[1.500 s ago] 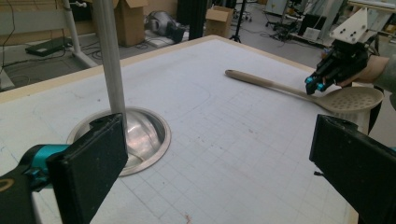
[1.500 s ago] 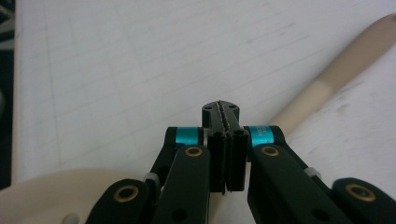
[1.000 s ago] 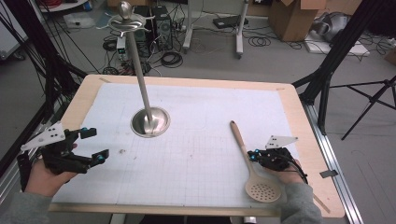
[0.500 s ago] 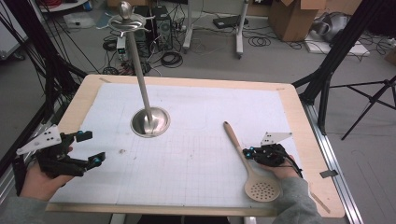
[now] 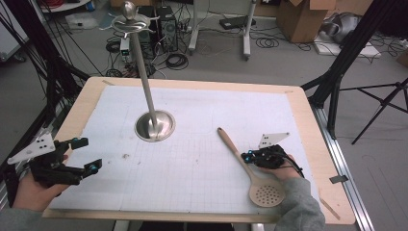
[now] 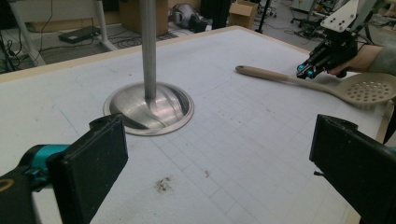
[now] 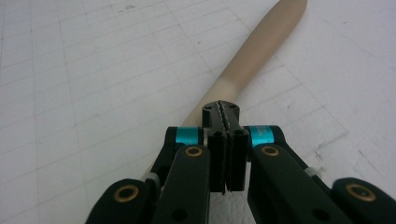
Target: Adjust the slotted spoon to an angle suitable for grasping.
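High view: the right gripper, jaws shut with nothing between them, tips touching the spoon handle.
The spoon lies near right, long axis far-left to near-right. The left gripper, jaws wide open, holds nothing, well apart.

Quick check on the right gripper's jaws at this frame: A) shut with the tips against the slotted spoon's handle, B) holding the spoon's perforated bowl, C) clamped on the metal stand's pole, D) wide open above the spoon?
A. In the right gripper view the right gripper has its two pads pressed flat together with no gap, its tips at the handle of the slotted spoon; the metal stand sits apart.
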